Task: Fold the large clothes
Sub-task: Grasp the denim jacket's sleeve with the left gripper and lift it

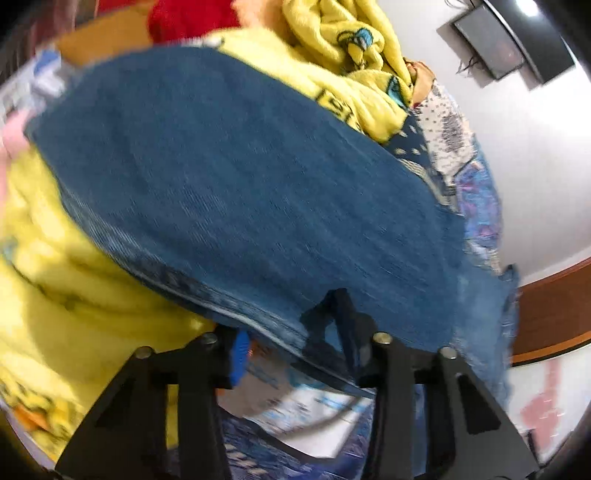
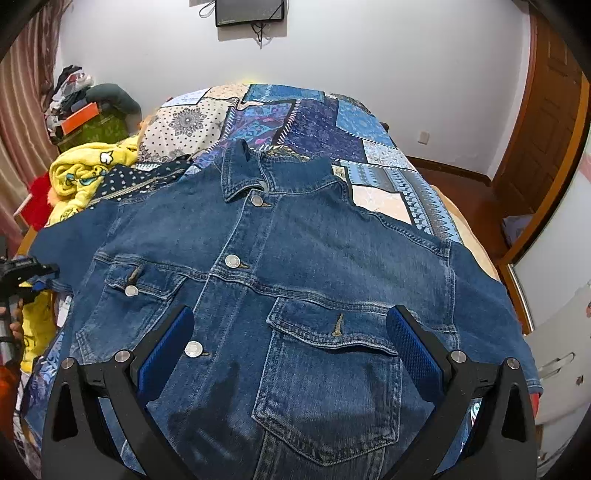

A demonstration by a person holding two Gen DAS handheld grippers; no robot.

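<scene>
A blue denim jacket (image 2: pixel 295 280) lies front-up and buttoned on the bed, collar toward the far wall. My right gripper (image 2: pixel 291 332) hovers open over its lower front, blue pads either side of the chest pocket, touching nothing. In the left wrist view, which is blurred, a jacket sleeve (image 1: pixel 229 184) hangs lifted across the frame. My left gripper (image 1: pixel 295 332) is at the sleeve's edge with denim between its fingers. It also shows at the left edge of the right wrist view (image 2: pixel 33 277), at the sleeve end.
A patchwork quilt (image 2: pixel 314 122) covers the bed. A yellow fleece blanket (image 2: pixel 85 173) and a red cloth (image 2: pixel 37 203) are piled at the left. A wooden door (image 2: pixel 546 140) stands right and a dark screen (image 2: pixel 251 11) hangs on the far wall.
</scene>
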